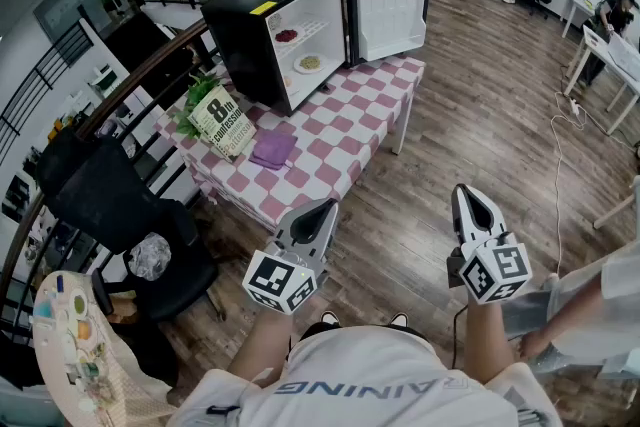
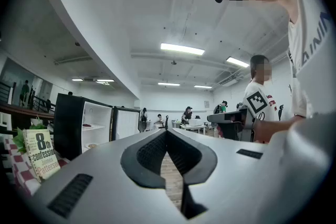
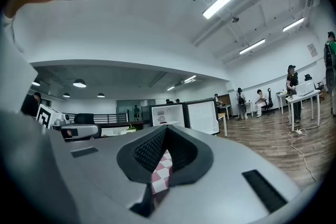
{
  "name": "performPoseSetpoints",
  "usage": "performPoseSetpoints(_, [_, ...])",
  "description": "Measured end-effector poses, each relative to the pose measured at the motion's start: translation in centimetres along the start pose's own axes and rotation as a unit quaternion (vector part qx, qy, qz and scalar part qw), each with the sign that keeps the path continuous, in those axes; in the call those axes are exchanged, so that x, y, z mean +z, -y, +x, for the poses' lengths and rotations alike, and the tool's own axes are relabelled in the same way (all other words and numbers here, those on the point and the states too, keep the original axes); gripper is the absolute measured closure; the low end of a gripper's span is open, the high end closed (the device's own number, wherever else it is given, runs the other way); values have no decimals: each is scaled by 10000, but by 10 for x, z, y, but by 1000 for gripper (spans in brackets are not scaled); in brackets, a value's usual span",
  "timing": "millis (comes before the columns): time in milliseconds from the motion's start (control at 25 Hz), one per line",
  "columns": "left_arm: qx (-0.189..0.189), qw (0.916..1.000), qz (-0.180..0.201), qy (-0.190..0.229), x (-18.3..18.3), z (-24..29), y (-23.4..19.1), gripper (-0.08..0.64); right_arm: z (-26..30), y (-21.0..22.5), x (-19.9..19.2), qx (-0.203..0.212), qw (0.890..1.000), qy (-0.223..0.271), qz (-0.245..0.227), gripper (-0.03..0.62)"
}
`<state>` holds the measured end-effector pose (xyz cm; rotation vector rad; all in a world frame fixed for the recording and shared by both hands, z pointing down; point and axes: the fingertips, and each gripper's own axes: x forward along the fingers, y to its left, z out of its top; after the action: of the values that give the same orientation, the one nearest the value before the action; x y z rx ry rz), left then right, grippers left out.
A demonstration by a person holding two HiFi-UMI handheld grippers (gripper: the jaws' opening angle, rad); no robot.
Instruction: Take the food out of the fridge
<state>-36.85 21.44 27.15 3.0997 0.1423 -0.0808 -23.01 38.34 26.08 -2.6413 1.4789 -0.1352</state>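
Head view: food (image 1: pixel 287 36) on 2 plates (image 1: pixel 309 64) inside open fridge (image 1: pixel 240 30), well ahead of me. I see left gripper (image 1: pixel 325 208) nearer fridge than right gripper (image 1: pixel 466 192); both jaws pressed together, empty.

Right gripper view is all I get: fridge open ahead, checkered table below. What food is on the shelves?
Observer: The head view shows two plates in the fridge: dark red food on the upper shelf and pale food on the lower one.
Operator: Is anything on the table in the way?
Observer: A purple cloth lies flat on the table in front of the fridge, beside a standing book.
Operator: Is my other hand free?
Observer: Yes. The left hand-held gripper has its jaws together with nothing between them.
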Motion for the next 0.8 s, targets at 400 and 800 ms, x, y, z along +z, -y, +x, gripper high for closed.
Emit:
performPoseSetpoints(400, [4,10000,-4,-15,-4,4,-6,554,8,0,-3,-8,10000,-5,-57,572])
performPoseSetpoints(800, [-28,10000,-39,-59,-12,-7,-27,554,25,-26,-17,245,9996,-101,110,572])
